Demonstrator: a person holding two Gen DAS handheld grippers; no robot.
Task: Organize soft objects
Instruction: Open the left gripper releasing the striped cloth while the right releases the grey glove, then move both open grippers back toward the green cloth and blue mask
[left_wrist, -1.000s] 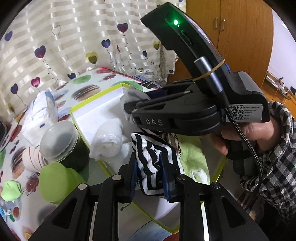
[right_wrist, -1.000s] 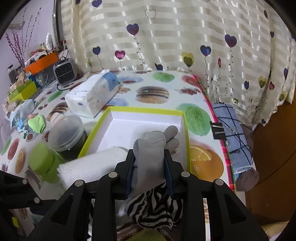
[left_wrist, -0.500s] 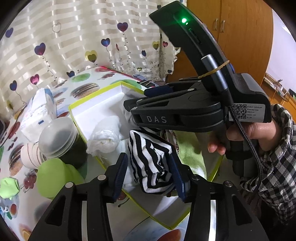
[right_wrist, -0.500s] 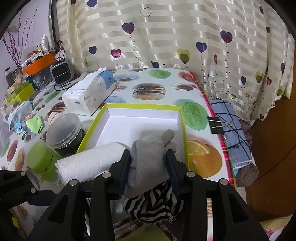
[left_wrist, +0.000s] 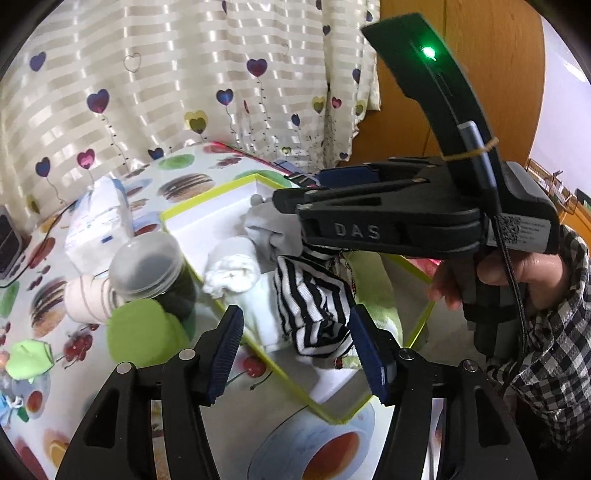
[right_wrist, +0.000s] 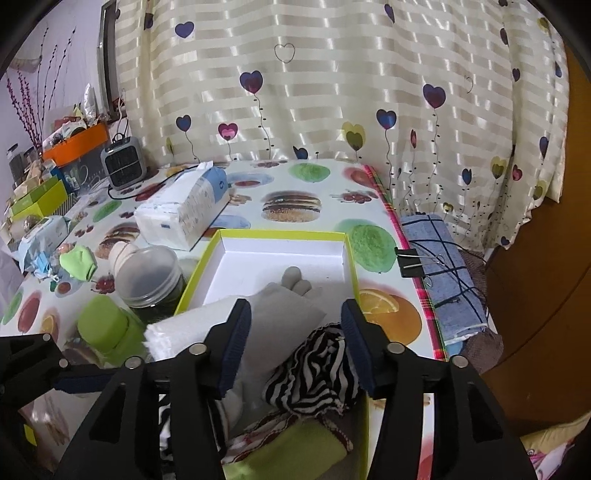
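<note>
both tongs (left_wrist: 295, 345) (right_wrist: 293, 341) spread over a food-print tablecloth (right_wrist: 295, 201); heart-patterned curtain (right_wrist: 332, 92) behind.

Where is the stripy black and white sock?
The striped sock lies inside the green-edged box, beside the grey glove and white rolled towel, between both open grippers.

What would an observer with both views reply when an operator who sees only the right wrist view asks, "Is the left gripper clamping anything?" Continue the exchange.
Observer: No. The left gripper is open and does not clamp the striped sock between its fingers.
Operator: Any indicator on my gripper?
Observer: A green light glows on top of the right gripper.
Operator: What holds it?
Observer: A hand in a checked sleeve grips its handle.
</note>
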